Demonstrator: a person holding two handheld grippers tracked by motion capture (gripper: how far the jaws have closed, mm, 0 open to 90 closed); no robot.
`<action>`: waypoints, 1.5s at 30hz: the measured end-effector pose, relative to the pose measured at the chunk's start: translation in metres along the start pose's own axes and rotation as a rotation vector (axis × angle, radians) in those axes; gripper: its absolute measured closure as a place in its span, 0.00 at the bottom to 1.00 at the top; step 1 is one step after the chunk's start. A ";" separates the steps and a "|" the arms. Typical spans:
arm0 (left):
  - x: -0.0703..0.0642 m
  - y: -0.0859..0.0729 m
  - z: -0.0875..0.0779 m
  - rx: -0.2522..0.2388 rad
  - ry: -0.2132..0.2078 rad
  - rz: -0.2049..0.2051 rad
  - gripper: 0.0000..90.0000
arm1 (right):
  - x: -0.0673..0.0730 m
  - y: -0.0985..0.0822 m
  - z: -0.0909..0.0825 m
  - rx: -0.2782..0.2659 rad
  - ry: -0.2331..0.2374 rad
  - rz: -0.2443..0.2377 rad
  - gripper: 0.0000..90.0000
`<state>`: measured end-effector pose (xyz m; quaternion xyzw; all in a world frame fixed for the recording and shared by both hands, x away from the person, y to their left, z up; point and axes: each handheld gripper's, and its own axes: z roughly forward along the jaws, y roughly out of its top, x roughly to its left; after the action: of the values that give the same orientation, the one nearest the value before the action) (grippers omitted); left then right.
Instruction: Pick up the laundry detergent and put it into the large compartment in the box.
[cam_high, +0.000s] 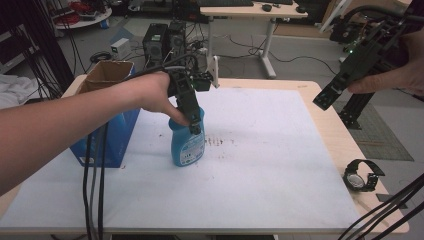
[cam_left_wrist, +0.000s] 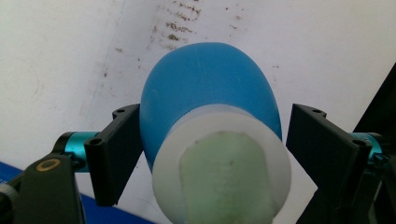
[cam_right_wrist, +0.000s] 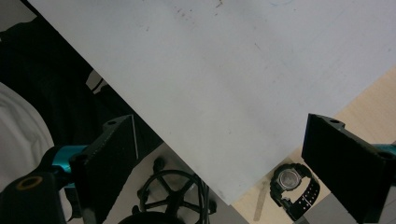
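Bottle (cam_high: 187, 142): one, blue with a white neck and label, upright near the table's (cam_high: 280, 175) middle. My left claw (cam_high: 192, 120) straddles its neck, jaws apart. My right claw (cam_high: 327, 97) hangs open, empty. One watch (cam_high: 361, 176) lies near the right edge.

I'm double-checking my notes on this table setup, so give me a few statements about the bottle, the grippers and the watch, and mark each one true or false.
1. The blue bottle stands upright on the white table sheet. True.
2. The left gripper has its jaws on either side of the bottle's top. True.
3. The right gripper is clamped on the watch. False: it is open, raised above the table's right edge.
4. The watch lies inside the cardboard box. False: it lies on the table's bare wooden edge.
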<state>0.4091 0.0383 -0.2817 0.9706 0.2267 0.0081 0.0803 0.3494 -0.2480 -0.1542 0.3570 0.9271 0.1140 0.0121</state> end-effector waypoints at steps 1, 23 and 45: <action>0.000 0.000 0.000 -0.003 0.002 0.002 0.22 | 0.000 0.000 0.000 -0.001 0.001 0.001 0.11; 0.001 0.000 -0.003 -0.010 0.000 -0.009 0.27 | 0.000 -0.001 0.001 0.004 0.000 0.004 0.11; 0.002 -0.002 -0.006 -0.013 0.004 -0.015 0.33 | 0.001 -0.002 0.001 0.005 0.000 0.011 0.11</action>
<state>0.4095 0.0414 -0.2761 0.9683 0.2341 0.0107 0.0864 0.3474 -0.2482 -0.1553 0.3619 0.9254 0.1120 0.0105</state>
